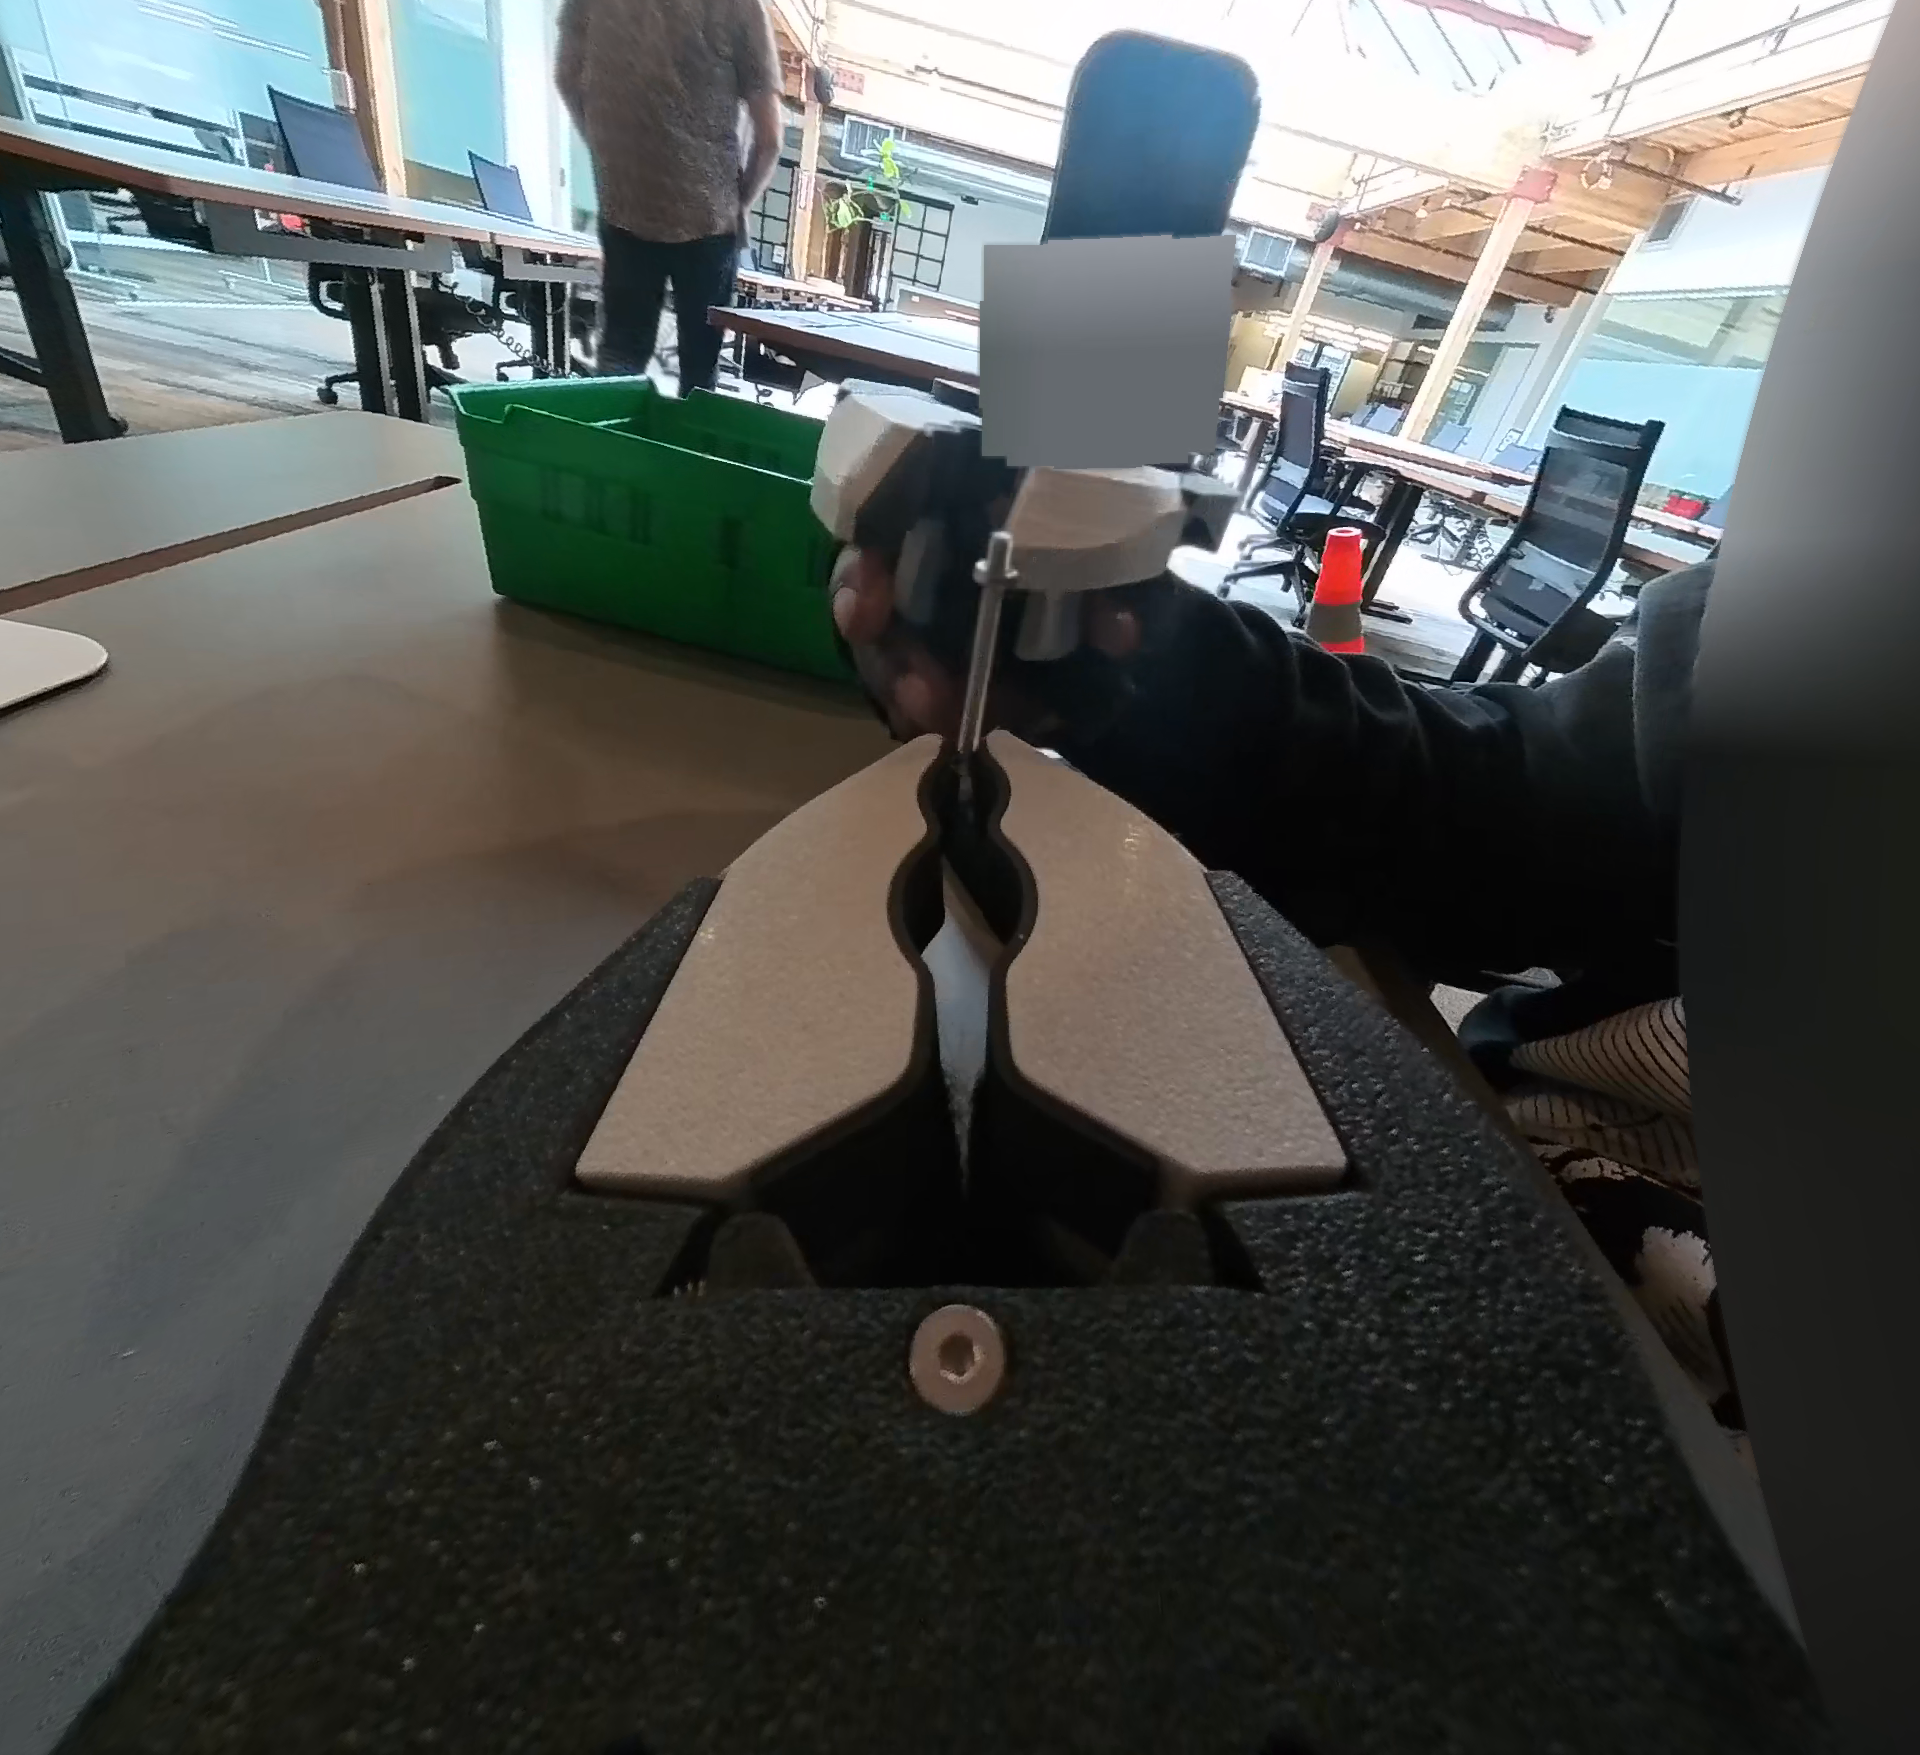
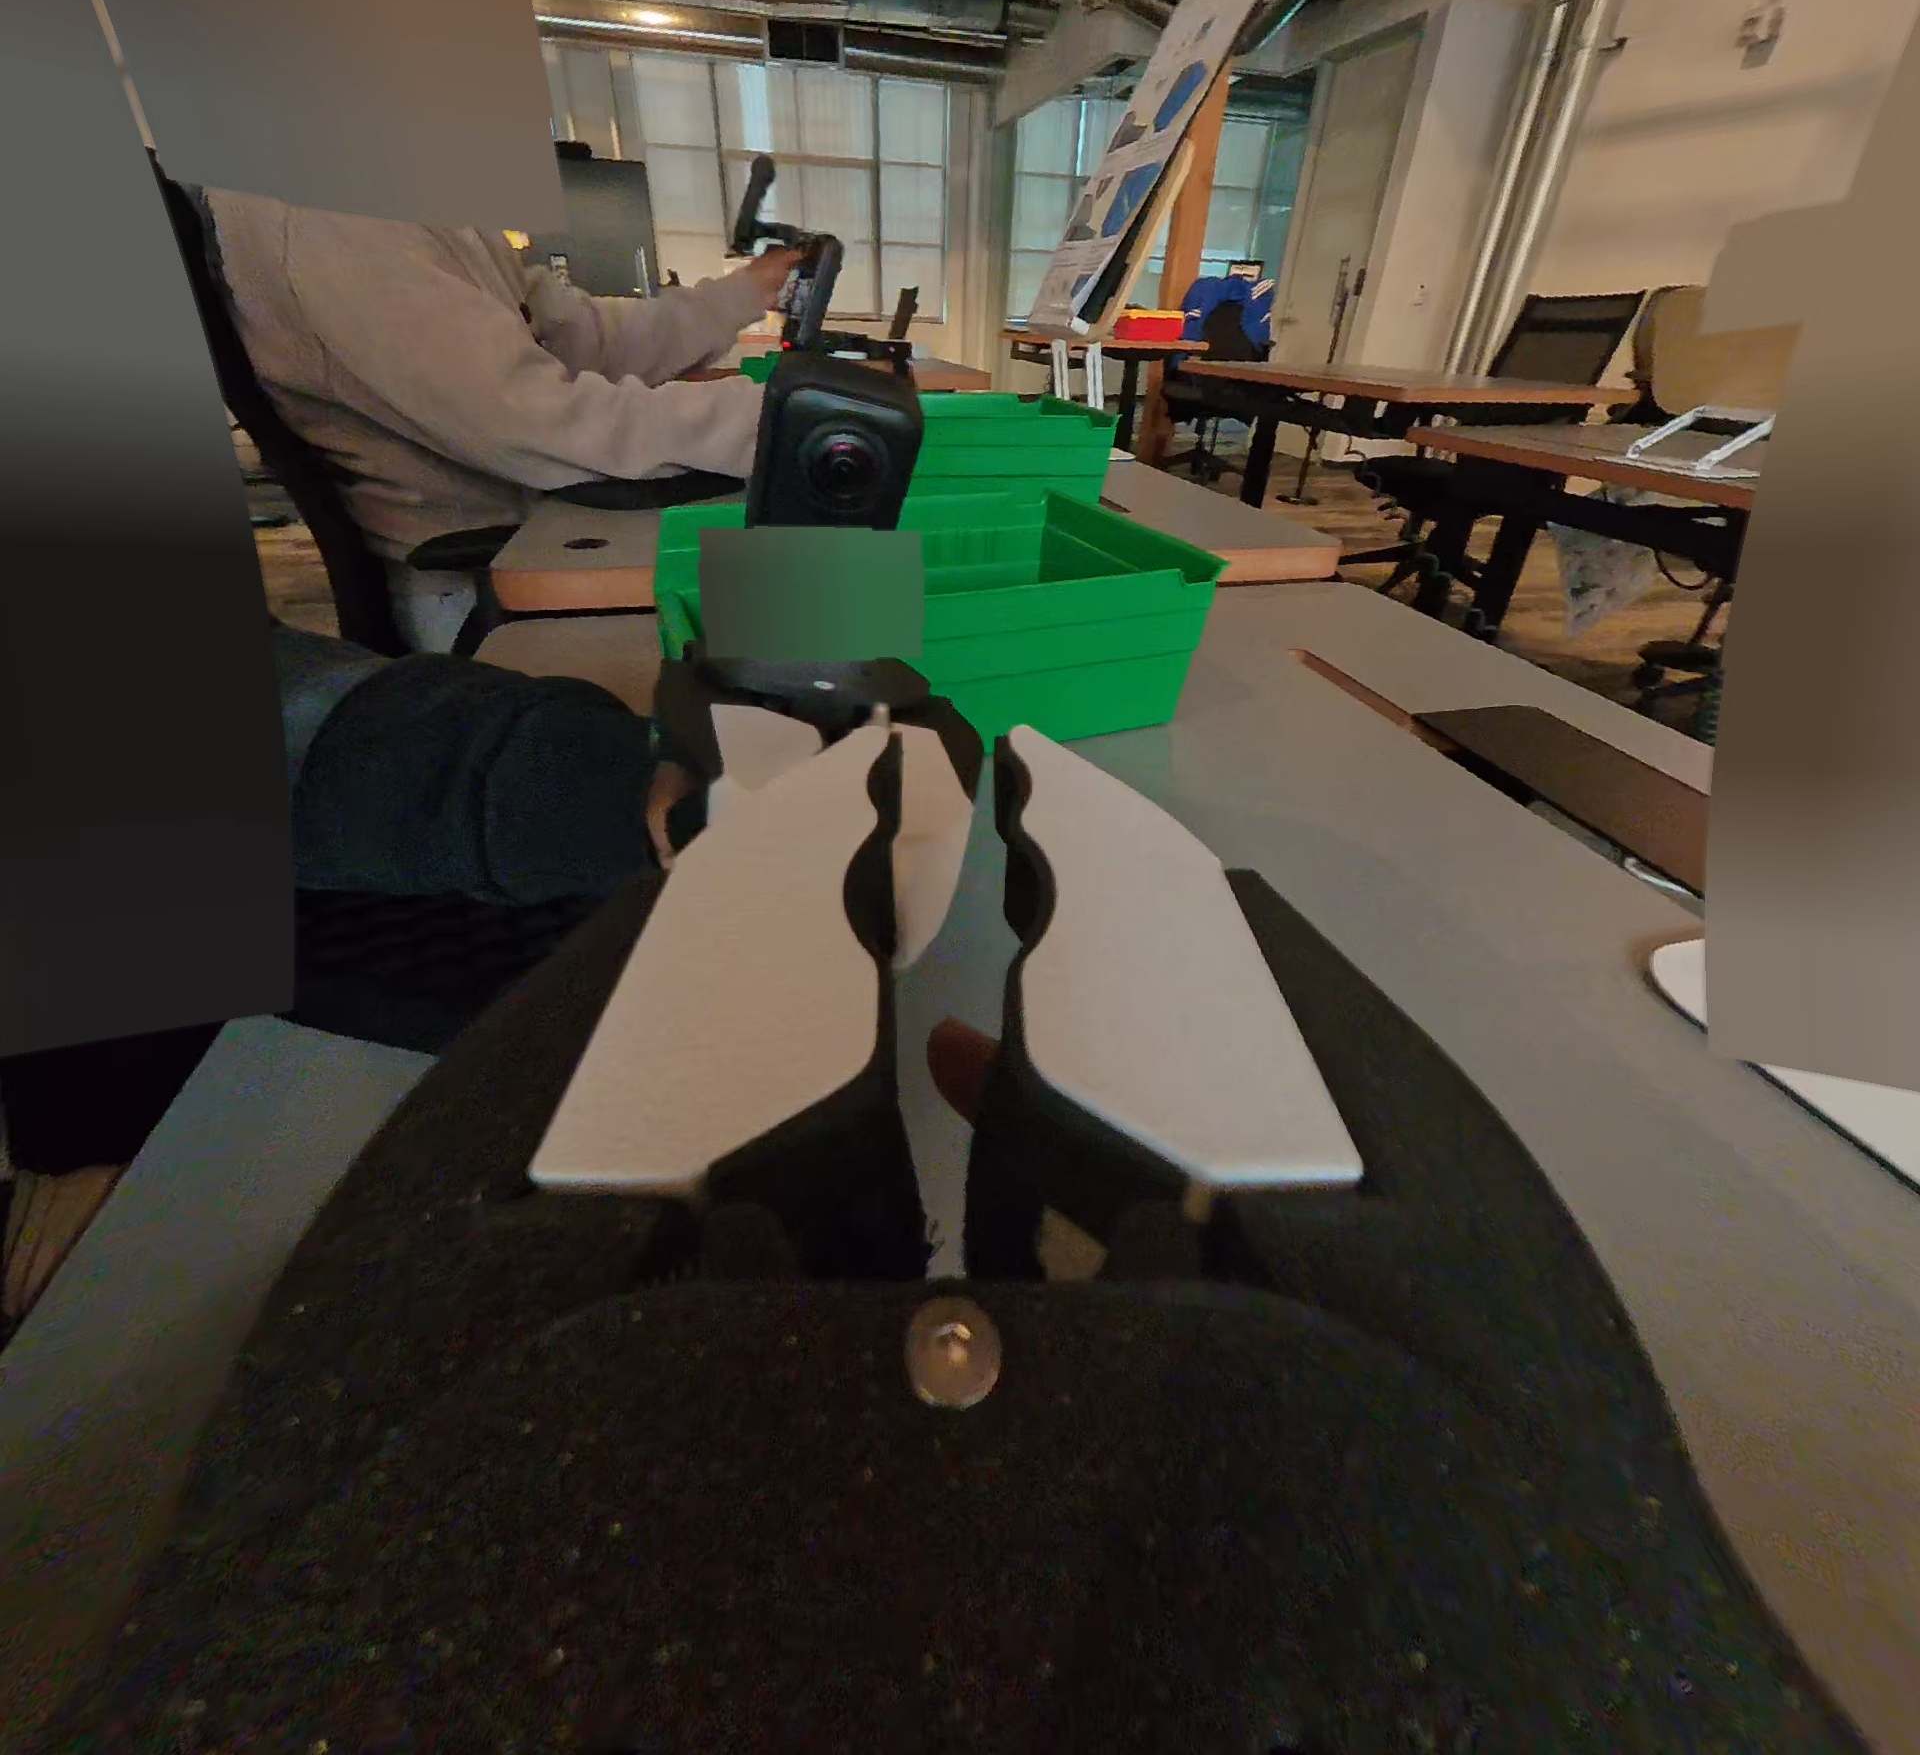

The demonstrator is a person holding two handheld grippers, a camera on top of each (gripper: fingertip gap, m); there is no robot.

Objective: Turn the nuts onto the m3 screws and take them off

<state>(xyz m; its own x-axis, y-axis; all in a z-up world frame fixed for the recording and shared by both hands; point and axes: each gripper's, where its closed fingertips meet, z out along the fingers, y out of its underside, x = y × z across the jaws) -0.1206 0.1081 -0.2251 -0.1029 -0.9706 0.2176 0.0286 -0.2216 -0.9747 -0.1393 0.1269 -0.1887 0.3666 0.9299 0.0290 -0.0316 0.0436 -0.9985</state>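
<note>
Screw [image 1: 985, 635] stands upright, pinched at its lower end between the closed fingertips of left gripper [image 1: 966, 755], a nut near its top. Right gripper [image 2: 940, 749] is partly open, holding nothing. Green bin [image 1: 634, 500] sits far left on surface [image 1: 312, 770].

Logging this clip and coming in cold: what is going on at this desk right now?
A person works a hand-held gripper in each hand over a grey desk with a green bin behind. The left hand-held gripper is shut on the lower end of a thin metal screw, which stands upright with a nut near its top. The right hand-held gripper faces it, fingers apart, holding nothing.
</note>
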